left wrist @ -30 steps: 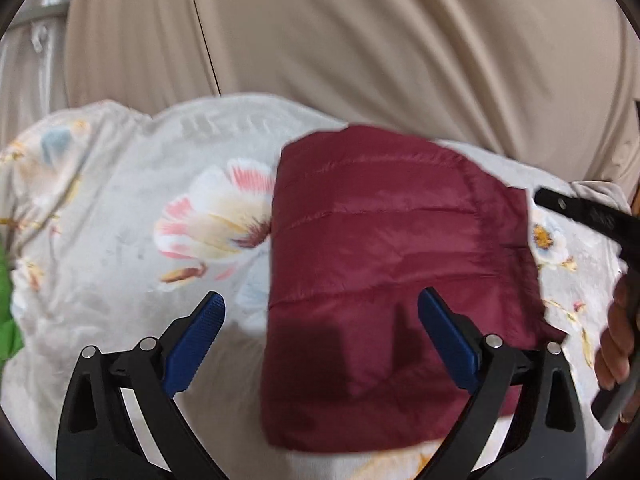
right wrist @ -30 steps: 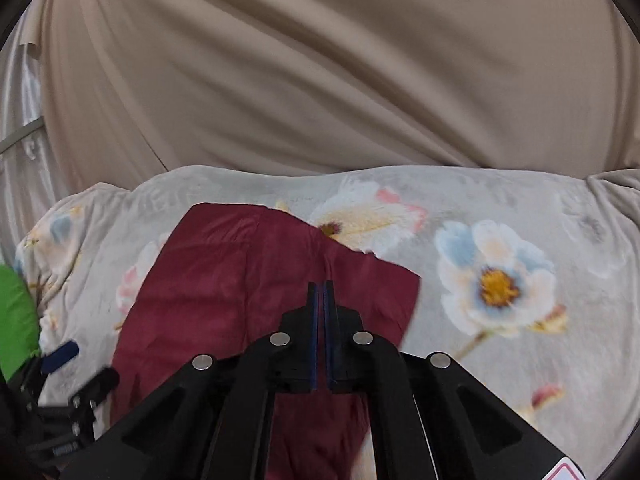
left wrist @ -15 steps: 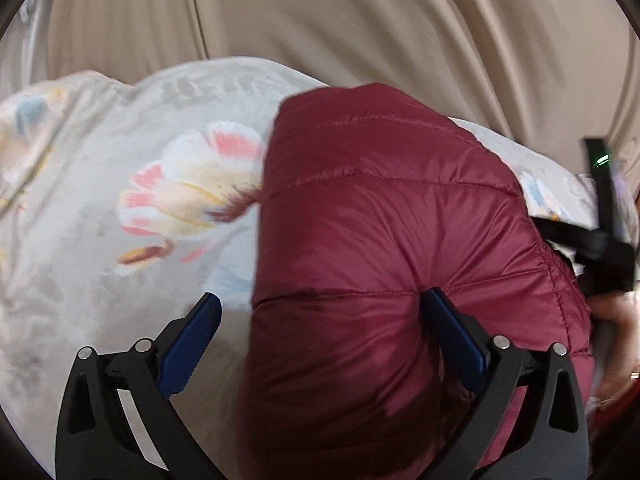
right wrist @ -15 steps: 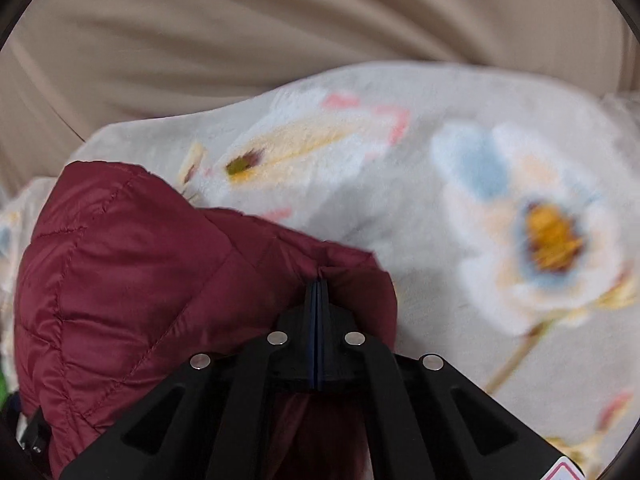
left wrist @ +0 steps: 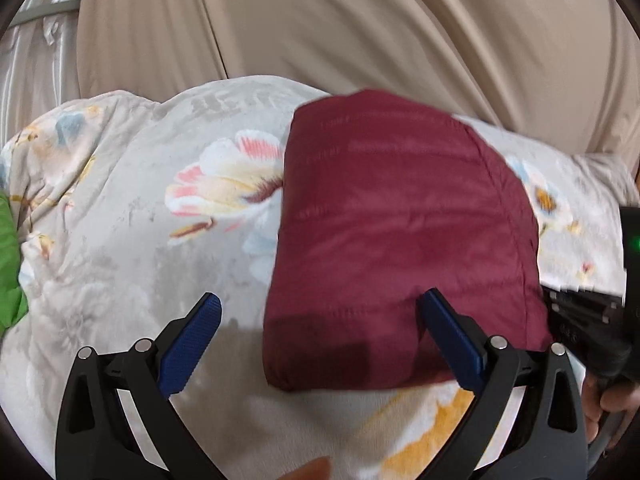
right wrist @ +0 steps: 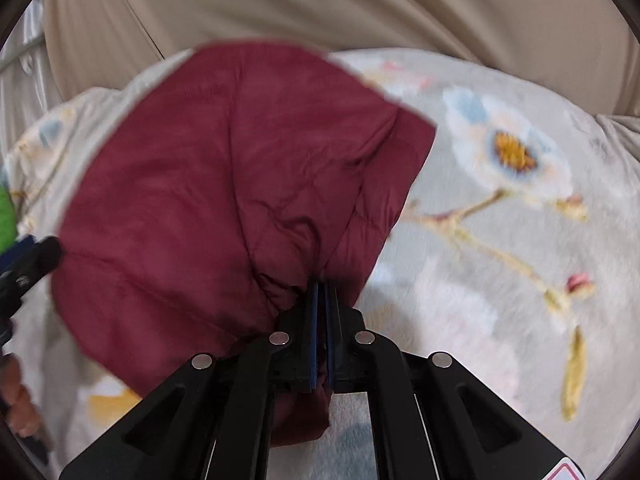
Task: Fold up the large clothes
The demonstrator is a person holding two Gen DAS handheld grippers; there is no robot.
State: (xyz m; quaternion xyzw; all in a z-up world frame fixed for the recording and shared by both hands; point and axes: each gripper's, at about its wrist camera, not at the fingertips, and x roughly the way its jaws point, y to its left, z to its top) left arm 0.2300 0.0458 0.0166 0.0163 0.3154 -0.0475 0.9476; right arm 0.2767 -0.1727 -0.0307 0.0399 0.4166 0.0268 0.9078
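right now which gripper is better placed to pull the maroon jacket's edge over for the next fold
Right. The right gripper is already shut on a bunched edge of the maroon jacket, while the left gripper is open, holding nothing, its fingers straddling the near corner.

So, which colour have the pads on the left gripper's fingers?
Dark blue, on black fingers; the left wrist view shows them best.

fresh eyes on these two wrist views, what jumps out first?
The maroon quilted jacket, folded into a puffy block in the middle of the floral blanket. Next, the right gripper, shut on a bunched fold at the jacket's near edge, while the left gripper stands wide open with its blue pads straddling the jacket's near left corner. A beige curtain fills the background.
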